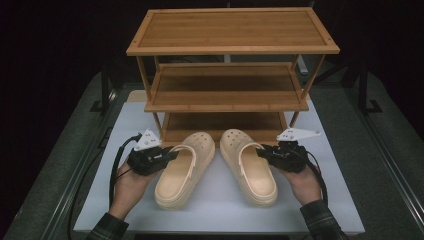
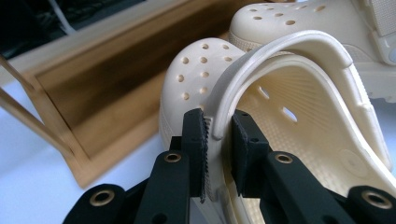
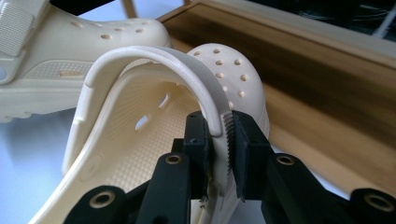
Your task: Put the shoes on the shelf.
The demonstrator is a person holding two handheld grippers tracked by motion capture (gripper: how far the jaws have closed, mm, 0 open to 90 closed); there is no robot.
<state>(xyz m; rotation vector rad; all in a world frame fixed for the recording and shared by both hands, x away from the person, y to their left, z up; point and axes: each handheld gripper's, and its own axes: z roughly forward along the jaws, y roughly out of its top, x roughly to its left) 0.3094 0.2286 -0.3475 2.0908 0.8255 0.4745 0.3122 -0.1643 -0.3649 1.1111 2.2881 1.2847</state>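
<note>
Gripper [image 2: 218,140] astride left clog [image 2: 299,121] rim

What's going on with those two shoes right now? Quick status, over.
Left gripper shut on left clog at its outer side wall. Right gripper shut on right clog likewise. Wooden rack directly ahead, shelves bare.

Two forearms in dark plaid sleeves come in from the bottom edge, one on each side, angled slightly inward. Each bare hand cups a black two-fingered gripper from below, palm turned up and inward. The left gripper [image 1: 172,154] points toward the right, and the right gripper [image 1: 260,151] points toward the left, so the two face each other, well apart. On each gripper the black fingers [image 2: 195,140] stand close together and clamp a thin cream edge between their ridged pads. A grey three-cornered plate sits on top of each gripper, and a black cable trails back past each wrist.
</note>
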